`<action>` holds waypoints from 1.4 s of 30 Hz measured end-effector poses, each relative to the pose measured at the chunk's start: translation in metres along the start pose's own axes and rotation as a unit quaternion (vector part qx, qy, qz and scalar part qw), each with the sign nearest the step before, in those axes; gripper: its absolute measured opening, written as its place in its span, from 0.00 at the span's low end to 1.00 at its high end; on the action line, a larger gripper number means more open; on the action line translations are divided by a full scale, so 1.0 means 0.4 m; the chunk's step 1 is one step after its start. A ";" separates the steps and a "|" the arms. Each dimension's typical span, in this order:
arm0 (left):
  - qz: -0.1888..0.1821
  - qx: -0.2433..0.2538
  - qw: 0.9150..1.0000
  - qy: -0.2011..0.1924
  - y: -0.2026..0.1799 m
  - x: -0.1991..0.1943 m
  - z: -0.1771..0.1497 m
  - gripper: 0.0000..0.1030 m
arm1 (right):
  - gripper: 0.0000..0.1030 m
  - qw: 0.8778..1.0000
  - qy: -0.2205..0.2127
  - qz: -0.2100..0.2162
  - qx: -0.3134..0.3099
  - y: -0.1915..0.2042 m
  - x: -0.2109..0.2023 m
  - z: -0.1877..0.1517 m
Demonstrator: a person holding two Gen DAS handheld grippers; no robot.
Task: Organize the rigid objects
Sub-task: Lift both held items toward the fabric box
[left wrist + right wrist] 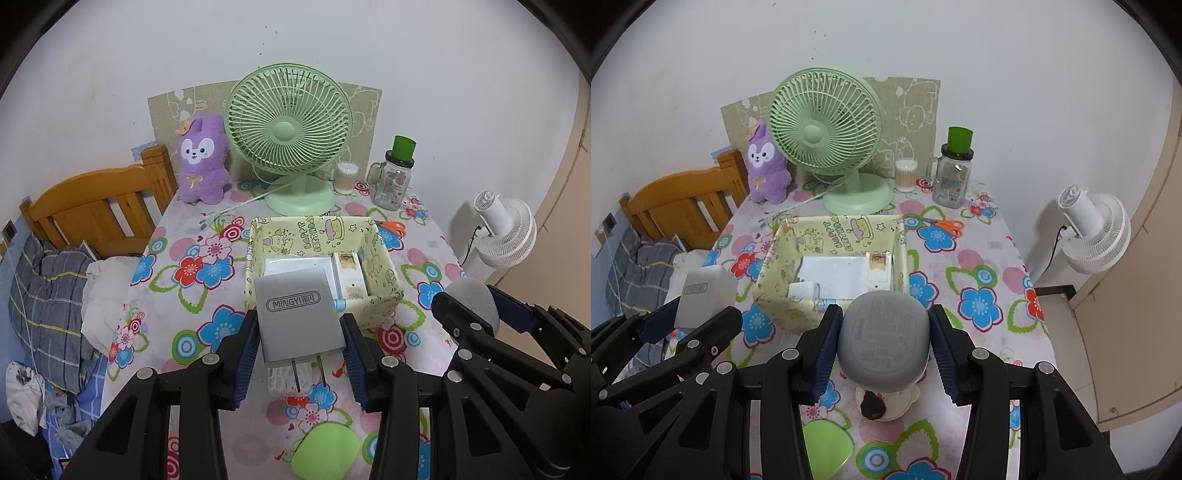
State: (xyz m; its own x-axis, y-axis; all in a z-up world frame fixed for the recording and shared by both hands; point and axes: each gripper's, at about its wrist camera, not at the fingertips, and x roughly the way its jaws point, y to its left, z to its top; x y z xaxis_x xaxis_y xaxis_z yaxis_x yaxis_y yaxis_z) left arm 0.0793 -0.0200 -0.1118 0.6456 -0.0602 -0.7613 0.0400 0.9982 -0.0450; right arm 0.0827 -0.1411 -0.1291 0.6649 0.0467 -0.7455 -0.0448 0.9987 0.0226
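Observation:
My left gripper [301, 332] is shut on a grey MINGYI wall charger [299, 314], prongs toward the camera, held above the table at the near edge of the yellow cartoon-print box [384, 269]. It also shows in the right wrist view [701, 295]. My right gripper [884, 336] is shut on a grey rounded earbud case [884, 339], just in front of the box [783, 254]. The case also shows in the left wrist view [474, 299]. The box holds a white flat item [834, 273] and small cartons [349, 273].
A green desk fan [291, 136], purple plush [201, 158], cotton swab jar [346, 177], glass mug jar [393, 181] and orange scissors [393, 227] stand behind the box. A light green oval case [325, 450] and a small cream figure [882, 404] lie near me. Bed at left, white fan [1093, 229] at right.

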 end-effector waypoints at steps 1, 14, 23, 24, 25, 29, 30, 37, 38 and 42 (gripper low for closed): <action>0.001 -0.001 1.000 0.001 -0.003 0.006 0.005 0.43 | 0.50 1.000 0.001 -0.001 -0.001 -0.002 0.006 0.005; 0.007 0.000 1.000 0.007 0.002 0.089 0.080 0.43 | 0.50 1.000 0.004 0.007 0.004 -0.013 0.100 0.080; 0.010 0.010 1.000 -0.003 0.008 0.146 0.136 0.43 | 0.50 1.000 -0.006 0.004 0.005 -0.011 0.161 0.133; 0.009 0.010 1.000 -0.002 0.010 0.156 0.140 0.43 | 0.50 1.000 -0.006 0.002 0.003 -0.010 0.168 0.137; 0.008 0.009 1.000 -0.001 0.010 0.163 0.144 0.43 | 0.50 1.000 -0.006 0.000 0.001 -0.008 0.175 0.141; 0.008 0.008 1.000 0.000 0.017 0.196 0.154 0.43 | 0.50 1.000 -0.009 0.001 0.001 -0.006 0.204 0.150; 0.009 0.009 1.000 0.003 0.019 0.208 0.156 0.43 | 0.50 1.000 -0.008 0.003 0.004 -0.007 0.214 0.151; 0.015 0.003 1.000 0.013 0.036 0.273 0.165 0.43 | 0.50 1.000 0.000 0.001 -0.004 0.005 0.275 0.166; 0.015 0.002 1.000 0.015 0.039 0.285 0.168 0.43 | 0.50 1.000 0.001 0.001 -0.005 0.006 0.284 0.167; 0.016 0.004 1.000 0.020 0.047 0.330 0.175 0.43 | 0.50 1.000 0.008 0.002 -0.006 0.007 0.322 0.170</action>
State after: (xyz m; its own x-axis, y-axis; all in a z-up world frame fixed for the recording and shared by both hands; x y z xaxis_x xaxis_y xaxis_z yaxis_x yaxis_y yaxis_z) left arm 0.2189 -0.0093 -0.1679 0.6157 -0.0270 -0.7875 0.0260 0.9996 -0.0140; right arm 0.2190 -0.1309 -0.1797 0.6529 0.0501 -0.7558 -0.0560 0.9983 0.0178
